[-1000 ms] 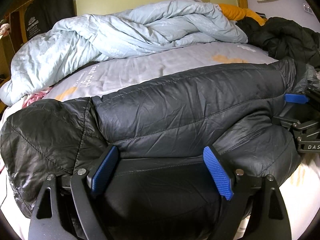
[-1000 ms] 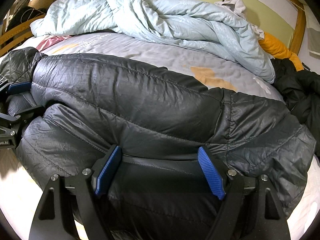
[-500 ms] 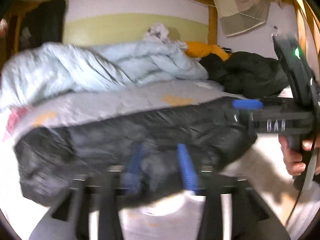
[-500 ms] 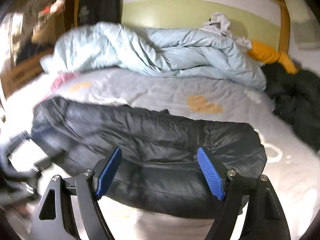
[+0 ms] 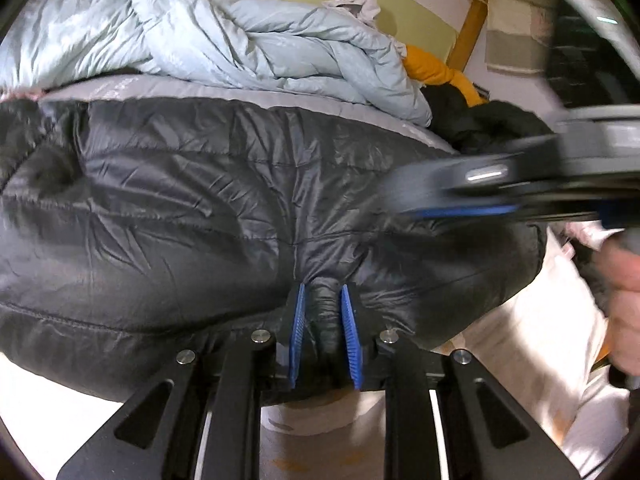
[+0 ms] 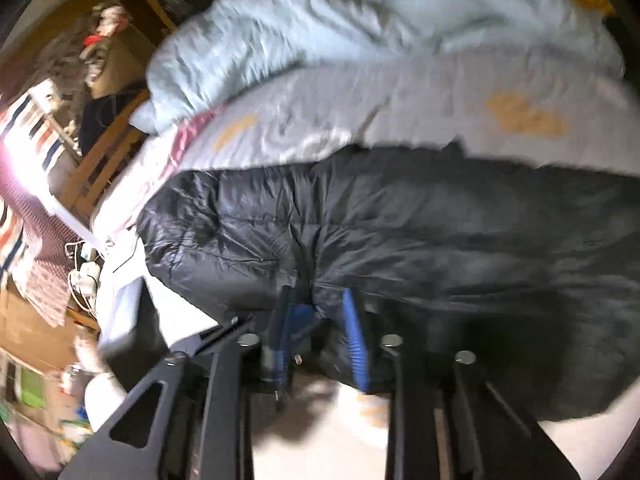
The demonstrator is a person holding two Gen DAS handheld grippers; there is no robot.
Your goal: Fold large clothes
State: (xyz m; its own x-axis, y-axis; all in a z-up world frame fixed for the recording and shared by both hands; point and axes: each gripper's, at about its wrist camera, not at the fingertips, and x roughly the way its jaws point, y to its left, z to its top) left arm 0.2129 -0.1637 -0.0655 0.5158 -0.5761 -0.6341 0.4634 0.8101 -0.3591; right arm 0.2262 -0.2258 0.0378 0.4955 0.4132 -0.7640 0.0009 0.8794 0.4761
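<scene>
My left gripper [image 5: 322, 320] is pinching the black puffer jacket [image 5: 192, 200] hem; right gripper [image 6: 320, 320] is clamped on it too, w/ blur. Jacket's on the bed [image 6: 400, 112]. Mid-fold, I reckon; next: carry the edge across evenly.

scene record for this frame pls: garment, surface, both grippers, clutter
garment: black puffer jacket, bundled lengthwise across the near side of the bed
surface: bed with grey sheet
left gripper: shut on a pinch of the jacket's near edge
right gripper: close-set pads on the jacket's near edge; view blurred
bedding: light blue duvet heaped behind the jacket
other clothes: orange garment and another dark garment at far right
image quality: right wrist view motion-blurred
</scene>
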